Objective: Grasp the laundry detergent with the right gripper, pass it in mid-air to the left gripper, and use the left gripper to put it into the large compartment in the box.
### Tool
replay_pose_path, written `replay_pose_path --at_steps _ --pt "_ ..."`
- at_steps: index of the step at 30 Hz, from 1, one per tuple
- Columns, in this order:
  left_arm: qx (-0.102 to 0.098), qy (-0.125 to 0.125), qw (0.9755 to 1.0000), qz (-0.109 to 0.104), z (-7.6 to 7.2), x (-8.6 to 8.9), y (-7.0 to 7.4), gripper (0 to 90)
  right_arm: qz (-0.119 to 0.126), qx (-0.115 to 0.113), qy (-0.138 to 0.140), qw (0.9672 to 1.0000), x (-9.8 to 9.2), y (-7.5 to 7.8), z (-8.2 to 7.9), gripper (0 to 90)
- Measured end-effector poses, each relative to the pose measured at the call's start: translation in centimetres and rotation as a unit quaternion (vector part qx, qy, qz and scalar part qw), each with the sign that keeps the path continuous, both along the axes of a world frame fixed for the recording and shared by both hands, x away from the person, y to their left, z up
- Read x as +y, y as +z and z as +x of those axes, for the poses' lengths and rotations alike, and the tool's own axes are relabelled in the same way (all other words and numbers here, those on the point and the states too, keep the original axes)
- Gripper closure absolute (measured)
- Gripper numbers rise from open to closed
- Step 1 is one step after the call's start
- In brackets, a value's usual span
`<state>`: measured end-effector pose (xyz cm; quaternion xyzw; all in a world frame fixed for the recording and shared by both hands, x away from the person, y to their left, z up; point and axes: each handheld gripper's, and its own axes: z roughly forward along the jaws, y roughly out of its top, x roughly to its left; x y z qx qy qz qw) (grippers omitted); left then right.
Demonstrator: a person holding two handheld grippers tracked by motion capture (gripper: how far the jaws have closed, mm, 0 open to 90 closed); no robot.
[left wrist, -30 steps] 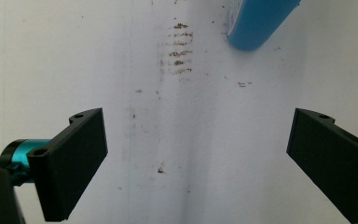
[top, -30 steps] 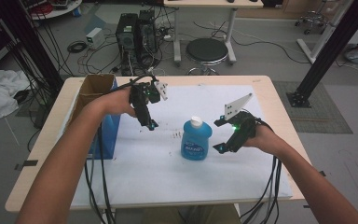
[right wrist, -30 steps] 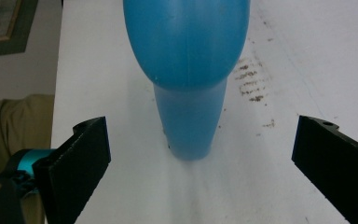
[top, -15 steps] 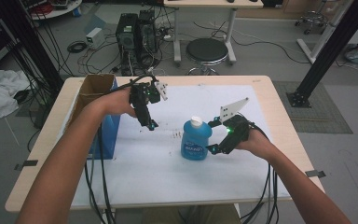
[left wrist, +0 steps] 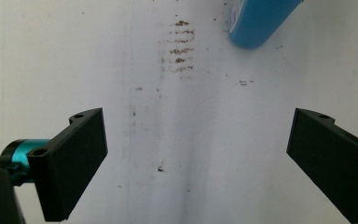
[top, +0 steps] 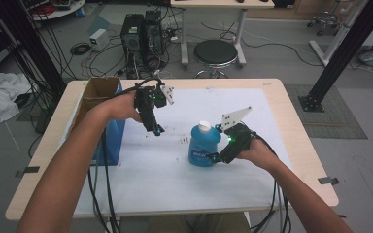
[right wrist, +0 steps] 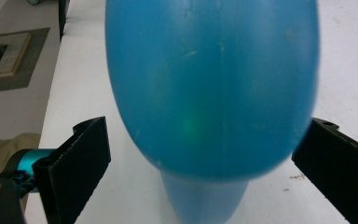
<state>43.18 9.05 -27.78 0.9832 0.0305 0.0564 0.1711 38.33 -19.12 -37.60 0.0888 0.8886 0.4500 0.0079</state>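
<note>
The blue bottle (top: 204, 145) stands upright between the right gripper (top: 222, 146)'s wide-spread jaws, so an off-centre squeeze could tip it; the left gripper (top: 154, 127) gapes empty beyond it.

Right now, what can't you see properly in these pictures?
- Bottle label: too small to read in the high view.
- Bottle top: cut off by the edge of the right gripper view, and blurred from being so close.
- Inside the box: hidden by its walls and the left arm.
- Right gripper: whether its pads touch the bottle.
</note>
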Motion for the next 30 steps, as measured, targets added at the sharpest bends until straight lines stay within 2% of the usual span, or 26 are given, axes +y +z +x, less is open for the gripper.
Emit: replay_pose_path --at_steps 8,14,18,19,20,22,30 --pt "0.001 0.001 1.0000 -0.002 0.0 0.0 -0.1 5.0 0.011 -0.006 -0.002 0.9999 0.7 -0.6 -0.1 3.3" --pt "-0.001 0.001 1.0000 0.000 0.1 0.1 -0.1 4.9 0.024 -0.002 -0.010 0.9997 0.8 -1.1 -0.1 3.4" --pt "-0.001 0.001 1.0000 -0.001 0.1 0.0 -0.2 5.0 0.034 0.003 -0.010 0.9994 0.7 -1.3 0.0 6.9" --pt "-0.001 0.001 1.0000 -0.002 0.1 0.0 -0.2 4.9 0.036 0.004 -0.009 0.9993 0.7 -1.3 0.0 9.4" --pt "0.000 0.001 1.0000 -0.002 0.1 0.0 -0.2 4.9 0.043 0.006 -0.001 0.9990 0.6 -1.3 0.0 17.5" --pt "0.000 0.000 1.0000 -0.001 0.1 0.0 -0.2 5.0 0.048 0.007 0.005 0.9988 0.5 -1.3 0.0 17.8" --pt "-0.001 0.000 1.0000 -0.001 0.2 0.0 -0.2 5.0 0.053 0.005 -0.006 0.9986 0.5 -1.4 -0.1 17.8"
